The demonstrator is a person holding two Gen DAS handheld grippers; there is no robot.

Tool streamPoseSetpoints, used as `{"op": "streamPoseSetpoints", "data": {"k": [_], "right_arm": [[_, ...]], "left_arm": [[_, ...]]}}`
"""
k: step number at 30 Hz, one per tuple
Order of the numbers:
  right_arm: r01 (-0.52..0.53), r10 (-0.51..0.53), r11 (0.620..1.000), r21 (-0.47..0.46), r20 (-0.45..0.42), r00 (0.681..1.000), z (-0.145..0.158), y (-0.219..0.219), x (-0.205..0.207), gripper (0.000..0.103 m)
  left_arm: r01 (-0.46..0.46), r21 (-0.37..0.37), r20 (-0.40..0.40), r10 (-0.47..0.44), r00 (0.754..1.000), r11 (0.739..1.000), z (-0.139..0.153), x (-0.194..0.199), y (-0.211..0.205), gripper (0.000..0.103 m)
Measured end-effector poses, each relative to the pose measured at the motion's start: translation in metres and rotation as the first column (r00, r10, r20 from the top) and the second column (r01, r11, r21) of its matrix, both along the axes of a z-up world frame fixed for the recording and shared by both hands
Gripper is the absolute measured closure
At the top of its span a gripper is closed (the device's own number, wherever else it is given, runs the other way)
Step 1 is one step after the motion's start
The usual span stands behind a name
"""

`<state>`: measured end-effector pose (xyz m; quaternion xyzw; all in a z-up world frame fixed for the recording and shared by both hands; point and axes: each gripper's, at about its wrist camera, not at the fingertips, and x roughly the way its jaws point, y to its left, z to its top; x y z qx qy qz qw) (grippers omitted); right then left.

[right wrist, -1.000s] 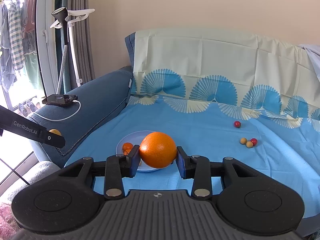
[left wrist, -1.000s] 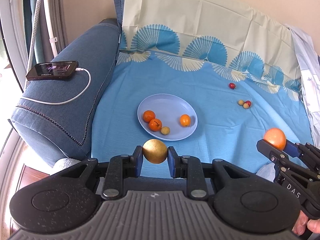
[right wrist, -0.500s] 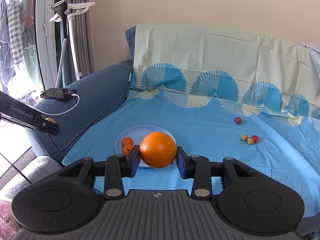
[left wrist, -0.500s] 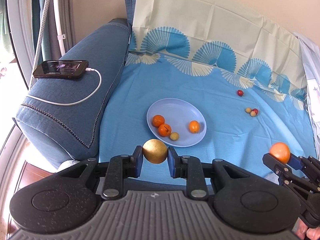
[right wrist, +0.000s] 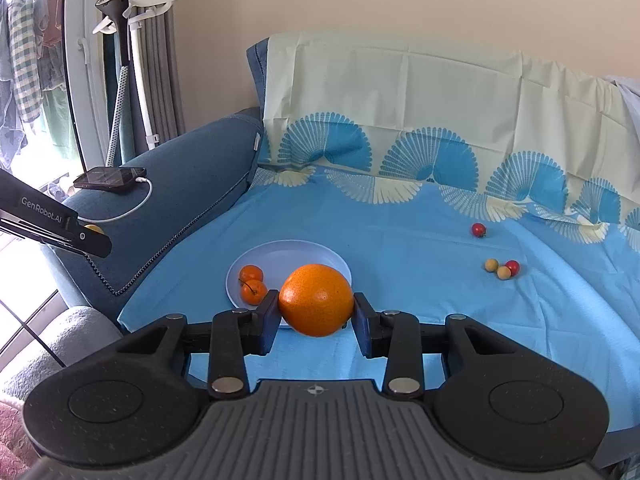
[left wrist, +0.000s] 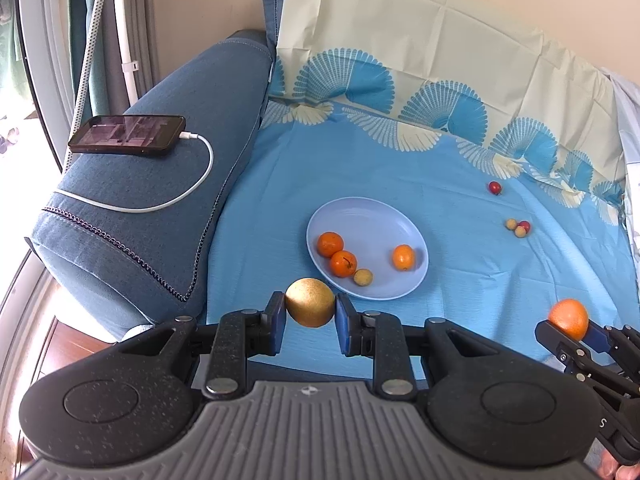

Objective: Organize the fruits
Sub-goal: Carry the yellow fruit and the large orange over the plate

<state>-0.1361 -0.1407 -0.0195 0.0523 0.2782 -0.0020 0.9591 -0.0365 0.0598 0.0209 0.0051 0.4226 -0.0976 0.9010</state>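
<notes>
My left gripper (left wrist: 310, 317) was clamped tight on a small golden-brown pear (left wrist: 310, 302), pads pressing both sides, held in the air just short of the plate's (left wrist: 372, 216) near rim. Over the last sec the plate had slid lower and nearer in the left view, i.e. I'd carried the pear in toward it. My right gripper (right wrist: 316, 316) had its jaws partly apart but gripped firm on a big orange (right wrist: 316, 300), nothing changed there; it hung over the near edge of the plate as the right cam saw it.

On the plate: two tangerines (left wrist: 336, 254) touching at the left, one small orange fruit (left wrist: 403, 257) to the right, one small tan fruit (left wrist: 363, 277) near the front rim. Loose on the blue sheet (left wrist: 460, 184), well apart from the plate: a red cherry tomato (left wrist: 495, 187) alone, plus a cluster of two tan and one red (left wrist: 518, 227).

Meaning, imo: pear drop comes first, then the orange. Free space sits mid-plate and at the back. Four small ones remain to collect after.
</notes>
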Motion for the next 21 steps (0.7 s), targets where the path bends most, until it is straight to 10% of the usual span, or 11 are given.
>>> {"op": "streamPoseSetpoints", "data": {"k": [21], "right_arm": [[0.021, -0.020, 0.999, 0.025, -0.060, 0.998, -0.018, -0.015, 0.048, 0.063]], "left_arm": [[0.029, 0.025, -0.052, -0.027, 0.998, 0.999, -0.020, 0.058, -0.030, 0.074]]}}
